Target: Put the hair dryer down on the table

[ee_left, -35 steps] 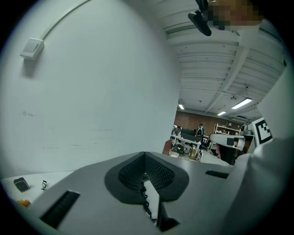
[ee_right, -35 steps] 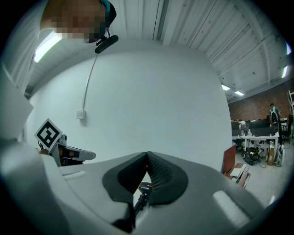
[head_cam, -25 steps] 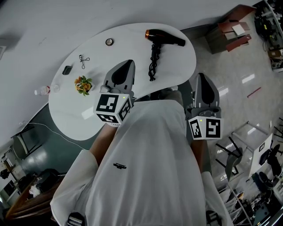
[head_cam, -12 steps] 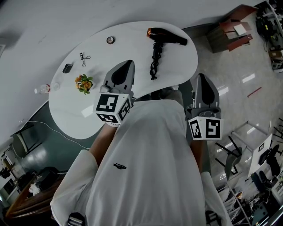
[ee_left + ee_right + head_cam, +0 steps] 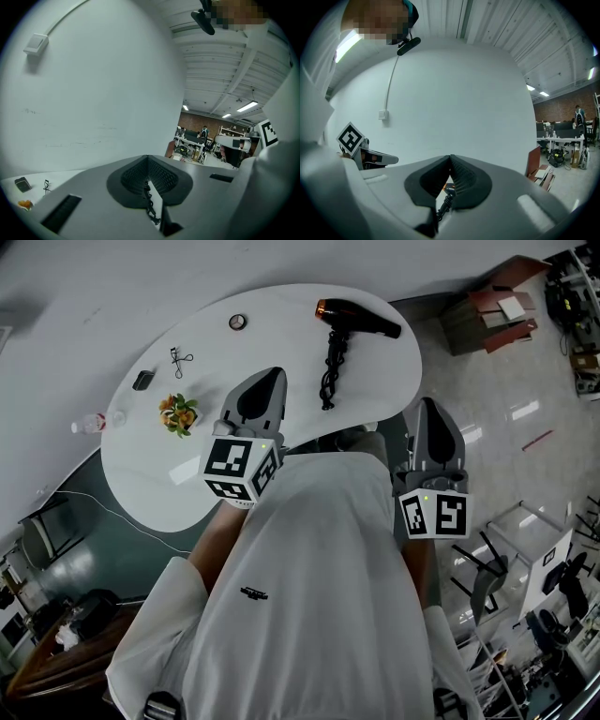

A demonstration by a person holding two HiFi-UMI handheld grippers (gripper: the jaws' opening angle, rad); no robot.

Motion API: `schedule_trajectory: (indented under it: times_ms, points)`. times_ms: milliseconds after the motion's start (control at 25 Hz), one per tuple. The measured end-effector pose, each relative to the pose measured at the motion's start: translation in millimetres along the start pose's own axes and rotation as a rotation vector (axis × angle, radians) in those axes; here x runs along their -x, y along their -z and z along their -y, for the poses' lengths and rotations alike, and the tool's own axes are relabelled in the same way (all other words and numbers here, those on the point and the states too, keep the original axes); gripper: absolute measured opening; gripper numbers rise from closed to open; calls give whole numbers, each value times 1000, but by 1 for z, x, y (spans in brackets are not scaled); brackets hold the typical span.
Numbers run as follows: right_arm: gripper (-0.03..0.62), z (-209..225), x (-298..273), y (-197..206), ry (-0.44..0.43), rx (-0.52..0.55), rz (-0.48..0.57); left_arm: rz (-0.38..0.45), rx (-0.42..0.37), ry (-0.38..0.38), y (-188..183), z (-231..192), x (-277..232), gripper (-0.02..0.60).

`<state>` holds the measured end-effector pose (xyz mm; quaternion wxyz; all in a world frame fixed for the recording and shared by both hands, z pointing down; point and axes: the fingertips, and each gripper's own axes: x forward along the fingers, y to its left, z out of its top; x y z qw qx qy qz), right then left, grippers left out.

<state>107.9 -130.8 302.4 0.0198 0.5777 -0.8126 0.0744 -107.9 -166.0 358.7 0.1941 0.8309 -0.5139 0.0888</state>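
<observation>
The hair dryer (image 5: pixel 356 319) is lying on its side on the white tabletop (image 5: pixel 272 334), well ahead of the left claw (image 5: pixel 265 381) and the right claw (image 5: pixel 427 407), its coiled cord (image 5: pixel 328 371) trailing back toward them. Neither claw is touching it: both are sitting pressed together with nothing pinched, drawn in against the person's shirt (image 5: pixel 319 549), so the setting-down looks finished. No brand is showing on the dryer, the marker cubes (image 5: pixel 234 468) are carrying only black-and-white squares, and the shirt logo (image 5: pixel 253 593) is too small to read
</observation>
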Motion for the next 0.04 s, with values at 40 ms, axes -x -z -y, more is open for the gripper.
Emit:
schedule_trajectory:
  times_ms: [40]
  points:
    - [11, -1, -1, 1, 0, -1, -1, 0, 1, -1, 0, -1, 0, 9]
